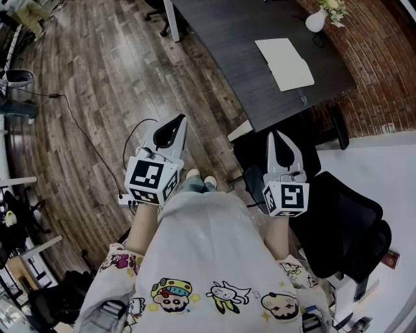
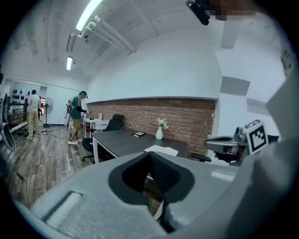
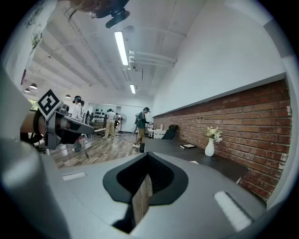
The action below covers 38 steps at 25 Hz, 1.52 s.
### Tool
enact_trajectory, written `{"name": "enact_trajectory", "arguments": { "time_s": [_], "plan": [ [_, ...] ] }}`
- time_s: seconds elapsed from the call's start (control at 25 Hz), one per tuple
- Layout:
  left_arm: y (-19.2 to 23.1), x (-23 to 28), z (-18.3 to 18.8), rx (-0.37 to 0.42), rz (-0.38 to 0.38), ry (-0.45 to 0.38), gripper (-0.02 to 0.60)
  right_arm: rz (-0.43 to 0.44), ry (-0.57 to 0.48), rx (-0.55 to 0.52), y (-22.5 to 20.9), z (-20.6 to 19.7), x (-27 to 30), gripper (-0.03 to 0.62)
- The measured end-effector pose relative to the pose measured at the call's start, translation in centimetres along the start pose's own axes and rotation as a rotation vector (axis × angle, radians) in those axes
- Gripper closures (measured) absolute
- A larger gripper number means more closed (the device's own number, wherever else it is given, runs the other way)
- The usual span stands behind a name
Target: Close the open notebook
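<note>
An open notebook (image 1: 284, 63) with blank white pages lies flat on the dark desk (image 1: 234, 39), near its right end; in the left gripper view the notebook (image 2: 161, 150) shows just past the jaws. Both grippers are held well short of the desk, over the floor in front of the person. My left gripper (image 1: 175, 123) is shut with nothing in it, its jaws (image 2: 150, 156) pressed together. My right gripper (image 1: 276, 136) is likewise shut and empty, with its tip (image 3: 147, 158) pointing along the desk.
A white vase with flowers (image 1: 316, 19) stands on the desk beyond the notebook, by the brick wall (image 1: 383, 71). A black office chair (image 1: 344, 214) sits to the right of my right gripper. A cable (image 1: 84, 130) runs across the wooden floor. People stand far off (image 2: 77, 116).
</note>
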State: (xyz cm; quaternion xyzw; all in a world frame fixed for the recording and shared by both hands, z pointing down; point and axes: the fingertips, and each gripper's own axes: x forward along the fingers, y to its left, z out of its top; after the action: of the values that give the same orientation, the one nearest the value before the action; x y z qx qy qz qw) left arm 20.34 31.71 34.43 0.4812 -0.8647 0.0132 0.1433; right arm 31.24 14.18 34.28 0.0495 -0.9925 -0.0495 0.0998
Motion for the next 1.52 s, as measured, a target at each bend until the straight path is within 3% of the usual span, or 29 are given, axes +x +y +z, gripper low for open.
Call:
{"name": "enact_trajectory", "arguments": {
  "time_s": [0.4,0.48,0.84,1.16,1.52],
  "plan": [
    [-1.7,-2.4,-0.9,-0.036,0.048,-0.03,0.583,0.021,-0.038,0.033,0.0,-0.2,-2.6,0.586],
    [-2.0,-2.9,-1.1,-0.042,0.05,-0.033,0.552,0.036,-0.045,0.037,0.3,-0.2,-3.0,0.575],
    [-0.8,-3.8,-1.6,-0.055,0.079,-0.043,0.521,0.11,-0.052,0.034,2.5,0.2,-1.6,0.5],
    [4.6,-0.5,-0.6,-0.068,0.068,-0.056,0.483,0.135,-0.053,0.047,3.8,1.3,4.9,0.465],
    [15.6,7.4,3.8,-0.045,0.013,-0.065,0.457,0.085,-0.052,0.052,4.2,4.5,17.7,0.451]
  ]
}}
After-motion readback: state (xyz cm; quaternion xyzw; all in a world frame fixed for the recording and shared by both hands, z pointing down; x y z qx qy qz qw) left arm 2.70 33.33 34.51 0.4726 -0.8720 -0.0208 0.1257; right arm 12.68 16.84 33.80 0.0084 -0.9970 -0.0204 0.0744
